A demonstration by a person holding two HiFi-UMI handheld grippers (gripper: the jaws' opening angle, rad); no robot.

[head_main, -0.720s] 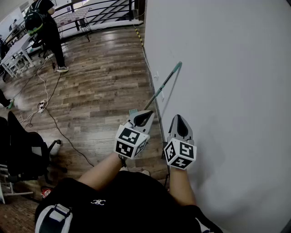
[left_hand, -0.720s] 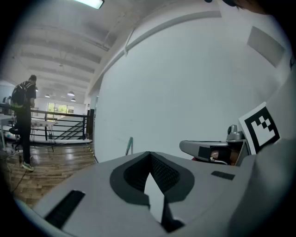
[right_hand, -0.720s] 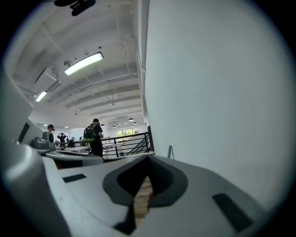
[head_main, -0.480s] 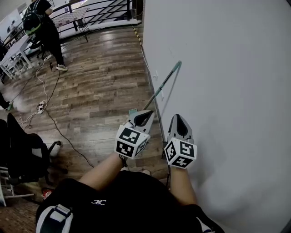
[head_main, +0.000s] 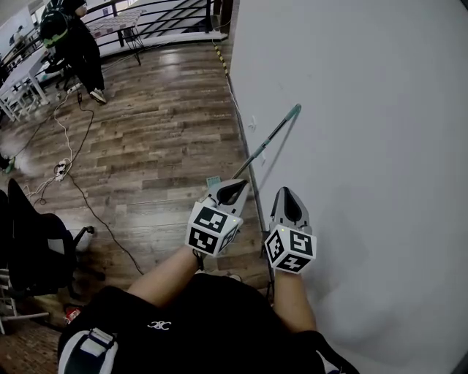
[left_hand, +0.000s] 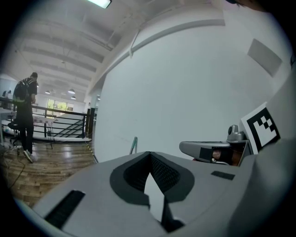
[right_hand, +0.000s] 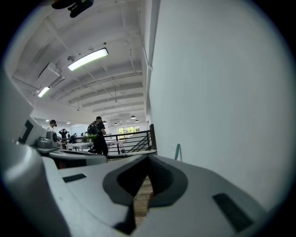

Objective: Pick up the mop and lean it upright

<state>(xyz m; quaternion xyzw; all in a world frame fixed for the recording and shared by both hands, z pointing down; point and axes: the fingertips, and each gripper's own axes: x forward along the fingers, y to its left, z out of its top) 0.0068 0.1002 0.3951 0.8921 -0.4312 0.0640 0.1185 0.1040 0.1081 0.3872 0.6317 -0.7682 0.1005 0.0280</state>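
A wooden floor [head_main: 161,146] runs beside a white wall [head_main: 365,146]. At the far end, a person [head_main: 73,40] in dark clothes with a backpack stands near a black railing [head_main: 164,14]. Cables [head_main: 61,169] trail across the boards. A black chair [head_main: 29,248] sits at the left.

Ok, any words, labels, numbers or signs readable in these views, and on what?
No readable text in any view.
Left hand-held gripper and right hand-held gripper: their cubes carry only black-and-white square patterns, no letters.
White emblem on the person's dark shirt: too small to read.
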